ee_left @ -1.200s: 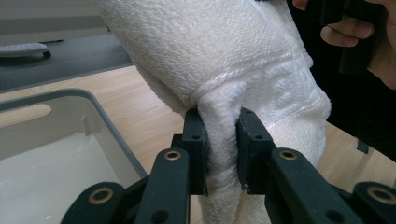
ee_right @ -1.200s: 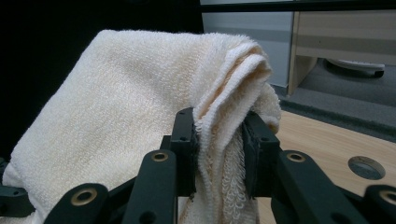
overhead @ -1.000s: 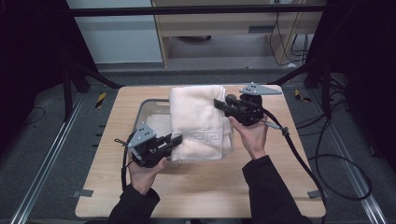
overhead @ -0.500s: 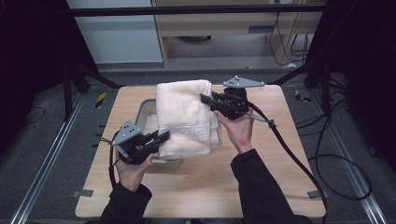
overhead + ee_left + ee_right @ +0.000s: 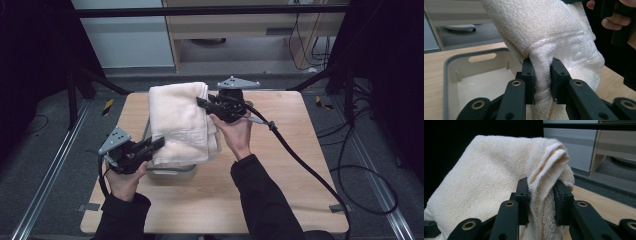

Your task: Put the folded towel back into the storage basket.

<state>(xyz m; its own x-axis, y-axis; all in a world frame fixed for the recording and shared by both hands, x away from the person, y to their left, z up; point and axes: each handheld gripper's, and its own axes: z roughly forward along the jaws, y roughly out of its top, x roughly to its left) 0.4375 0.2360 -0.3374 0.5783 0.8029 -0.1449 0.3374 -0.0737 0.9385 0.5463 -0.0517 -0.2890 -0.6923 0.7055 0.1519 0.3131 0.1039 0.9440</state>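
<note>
Both grippers hold towel (image 5: 181, 122) above bin (image 5: 461, 75); bin's visible interior bare.

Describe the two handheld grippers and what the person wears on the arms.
Both the left gripper and the right gripper are black, each with two flat-padded jaws on linkage arms joined by brass-ringed pivots. A grey three-cornered plate tops each one. A thick black cable trails from the right gripper and a thinner one loops from the left. Both sleeves are dark and long, and the hands are bare.
</note>
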